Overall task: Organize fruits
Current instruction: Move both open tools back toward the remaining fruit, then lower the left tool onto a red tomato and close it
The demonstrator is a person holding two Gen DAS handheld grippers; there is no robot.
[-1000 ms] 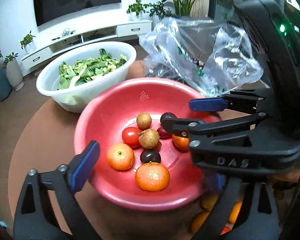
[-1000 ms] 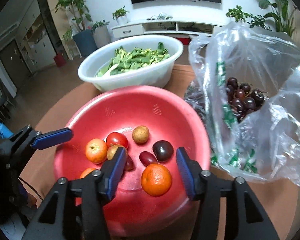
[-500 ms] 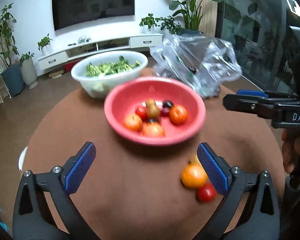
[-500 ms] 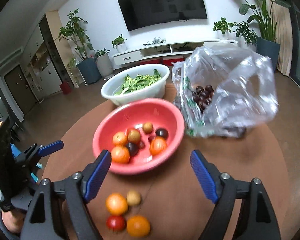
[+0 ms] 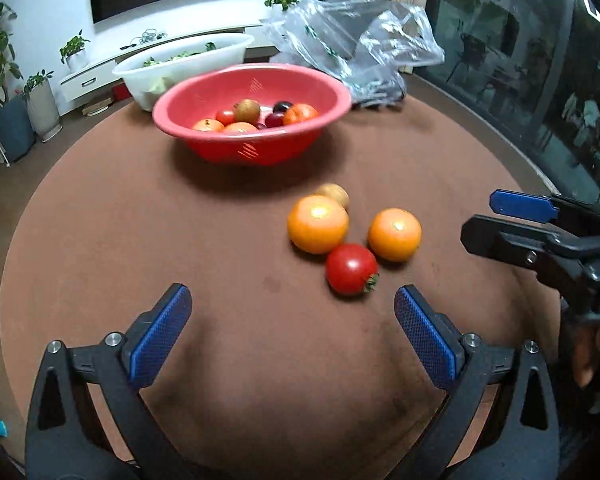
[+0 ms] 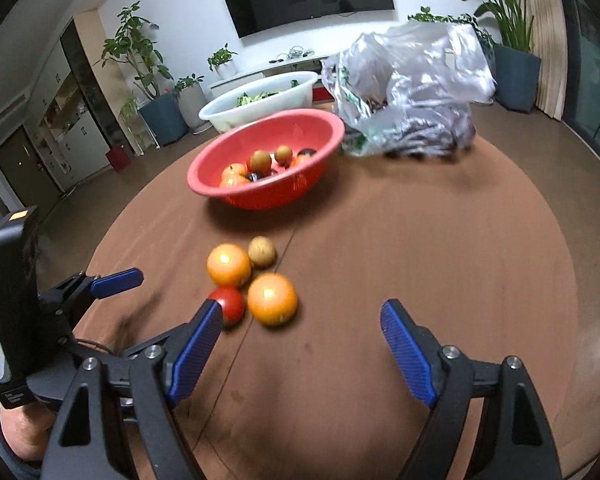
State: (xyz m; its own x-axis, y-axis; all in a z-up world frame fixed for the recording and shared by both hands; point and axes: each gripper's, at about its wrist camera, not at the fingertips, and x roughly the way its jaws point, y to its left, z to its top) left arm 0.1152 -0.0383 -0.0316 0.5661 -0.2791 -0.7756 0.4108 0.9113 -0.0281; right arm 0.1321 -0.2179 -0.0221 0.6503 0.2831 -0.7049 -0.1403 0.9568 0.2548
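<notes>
A red bowl (image 5: 220, 148) (image 6: 300, 192) with several fruits stands on the round brown table (image 5: 140, 240). In front of it lie two oranges (image 5: 318, 224) (image 5: 395, 234), a red tomato (image 5: 351, 269) and a small brown fruit (image 5: 334, 194). The same cluster shows in the right wrist view: oranges (image 6: 229, 265) (image 6: 273, 299), tomato (image 6: 230, 304), brown fruit (image 6: 262, 252). My left gripper (image 5: 292, 336) is open and empty, just short of the tomato. My right gripper (image 6: 302, 344) is open and empty, near the same cluster; its left finger hides part of the tomato.
A white basin of greens (image 5: 180, 64) (image 6: 260, 100) stands behind the red bowl. A clear plastic bag with dark cherries (image 6: 412, 92) (image 5: 356, 44) lies at the back right. The right gripper shows at the right edge of the left wrist view (image 5: 540, 224).
Both grippers have pulled back from over the red bowl and dropped low toward the table. The loose fruits in front of the bowl have come into view.
</notes>
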